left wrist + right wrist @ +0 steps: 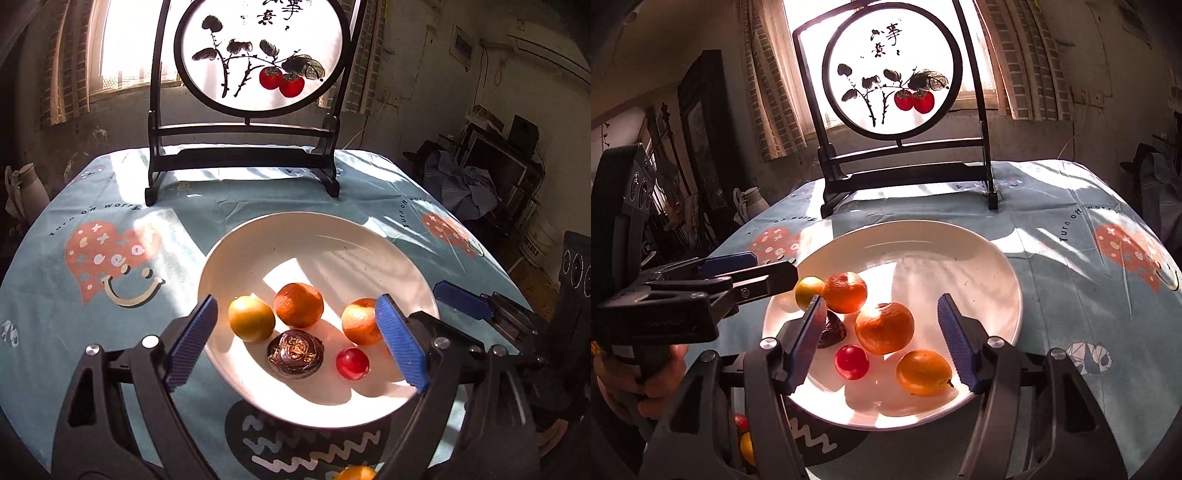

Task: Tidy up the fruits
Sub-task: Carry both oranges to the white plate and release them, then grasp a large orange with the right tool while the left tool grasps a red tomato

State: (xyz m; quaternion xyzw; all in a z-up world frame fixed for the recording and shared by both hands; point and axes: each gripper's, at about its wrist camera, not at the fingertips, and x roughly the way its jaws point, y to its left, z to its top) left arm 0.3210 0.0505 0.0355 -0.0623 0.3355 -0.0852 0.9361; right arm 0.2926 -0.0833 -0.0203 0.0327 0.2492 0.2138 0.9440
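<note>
A white plate [317,236] [923,236] holds fruits. In the left wrist view I see a yellow-green fruit [251,318], two oranges [298,304] [359,321], a dark purple fruit [295,353] and a small red fruit [352,363]. My left gripper [291,343] is open and empty above the plate's near side. In the right wrist view my right gripper [882,343] is open over an orange [884,326], the red fruit [851,362] and a small orange fruit [924,372]; it holds nothing. Another orange [845,291], the yellow fruit [809,287] and the dark fruit [833,329] lie further left.
A dark wooden stand with a round painted screen [264,55] [894,81] stands at the table's far side. The table has a blue patterned cloth [110,229]. An orange fruit [356,472] lies on the cloth near the front edge. A red and a yellow fruit [744,435] show below my right gripper.
</note>
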